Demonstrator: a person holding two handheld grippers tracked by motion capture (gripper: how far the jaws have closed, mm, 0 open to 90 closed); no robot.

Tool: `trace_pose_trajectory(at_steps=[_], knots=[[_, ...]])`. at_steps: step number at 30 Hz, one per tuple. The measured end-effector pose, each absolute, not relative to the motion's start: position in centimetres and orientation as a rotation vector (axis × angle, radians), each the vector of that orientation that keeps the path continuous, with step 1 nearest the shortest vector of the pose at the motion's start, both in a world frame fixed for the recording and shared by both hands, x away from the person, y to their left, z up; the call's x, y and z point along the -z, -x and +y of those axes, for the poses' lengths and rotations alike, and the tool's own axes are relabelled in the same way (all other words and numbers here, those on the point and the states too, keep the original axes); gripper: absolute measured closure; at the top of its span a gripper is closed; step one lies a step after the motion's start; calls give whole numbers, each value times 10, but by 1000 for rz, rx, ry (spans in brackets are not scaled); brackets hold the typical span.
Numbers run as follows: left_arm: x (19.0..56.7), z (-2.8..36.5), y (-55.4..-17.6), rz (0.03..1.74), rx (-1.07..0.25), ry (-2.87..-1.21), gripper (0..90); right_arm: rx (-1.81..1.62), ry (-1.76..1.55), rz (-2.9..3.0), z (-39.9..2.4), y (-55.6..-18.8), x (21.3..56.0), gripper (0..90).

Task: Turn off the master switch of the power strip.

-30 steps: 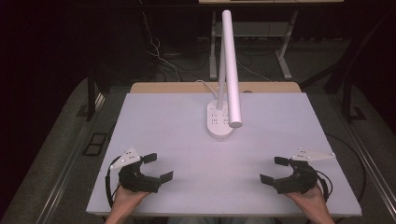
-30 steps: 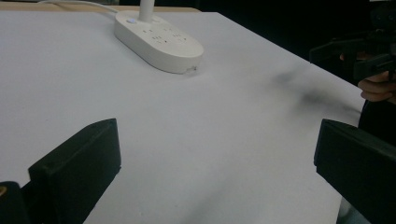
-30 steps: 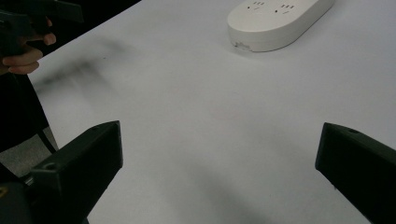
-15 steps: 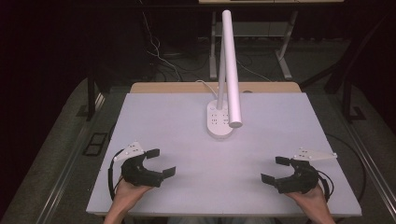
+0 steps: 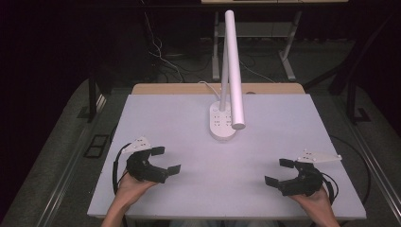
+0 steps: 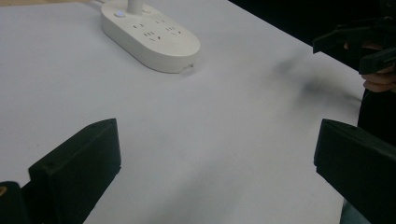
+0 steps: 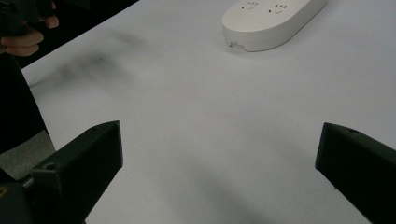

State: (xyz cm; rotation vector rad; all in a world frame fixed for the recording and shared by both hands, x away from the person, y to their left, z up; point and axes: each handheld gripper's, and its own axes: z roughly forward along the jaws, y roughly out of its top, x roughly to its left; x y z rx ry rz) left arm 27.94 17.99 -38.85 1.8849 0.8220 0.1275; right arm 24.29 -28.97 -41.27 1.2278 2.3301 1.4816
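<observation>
A white desk lamp with a long tube head (image 5: 233, 71) stands on an oval white base with power sockets (image 5: 222, 122) at the back middle of the white table (image 5: 265, 156). That socket base (image 6: 152, 33) lies far ahead in the left gripper view, and the socket base (image 7: 271, 18) sits at the upper right in the right gripper view. My left gripper (image 5: 165, 160) is open near the front left, nothing between its jaws. My right gripper (image 5: 279, 171) is open near the front right, also holding nothing. The right gripper (image 6: 359, 44) appears at the far right of the left gripper view.
A white cable (image 5: 205, 86) runs from the lamp base off the table's back edge. Beyond it are a wooden strip (image 5: 189, 89), metal desk legs (image 5: 288, 52) and floor cables (image 5: 158, 52). Dark floor surrounds the table.
My left gripper has lifted and shifted a little forward and to the right, turning slightly. The right gripper has stayed nearly still.
</observation>
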Motion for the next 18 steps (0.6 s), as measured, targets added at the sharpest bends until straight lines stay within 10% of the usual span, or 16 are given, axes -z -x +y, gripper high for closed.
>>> trace_pose_trajectory(at_steps=[18], knots=[[374, 170, -301, 797, -115, -1954, 0, -1472, -1219, 2340, -288, -243, 414, 0]])
